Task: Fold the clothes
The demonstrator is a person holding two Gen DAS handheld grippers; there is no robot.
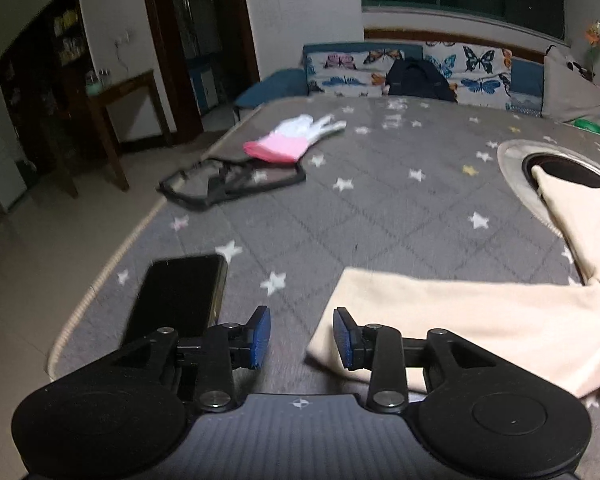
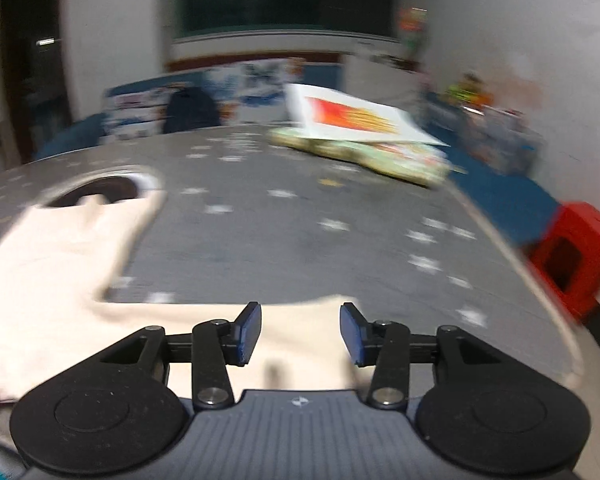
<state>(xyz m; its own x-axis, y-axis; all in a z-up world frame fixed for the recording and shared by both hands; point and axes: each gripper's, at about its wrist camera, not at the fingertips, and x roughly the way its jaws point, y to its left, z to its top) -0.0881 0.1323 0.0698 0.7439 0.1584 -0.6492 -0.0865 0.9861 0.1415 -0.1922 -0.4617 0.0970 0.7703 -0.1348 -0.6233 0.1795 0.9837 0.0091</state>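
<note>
A cream garment (image 1: 480, 312) lies spread on the grey star-patterned bed cover (image 1: 380, 216). One sleeve end reaches toward my left gripper (image 1: 302, 338), which is open and empty, its right pad over the sleeve's edge. In the right wrist view the same garment (image 2: 60, 280) fills the left and near side. My right gripper (image 2: 300, 334) is open and empty, hovering above the garment's near edge. That view is motion-blurred.
A black phone (image 1: 180, 296) lies by the left gripper near the bed edge. A black strap frame (image 1: 228, 180) and a pink-white glove (image 1: 292, 136) lie farther off. A round metal ring (image 1: 556, 168) sits under the garment. Packets (image 2: 364, 144) and a red box (image 2: 572, 256) lie right.
</note>
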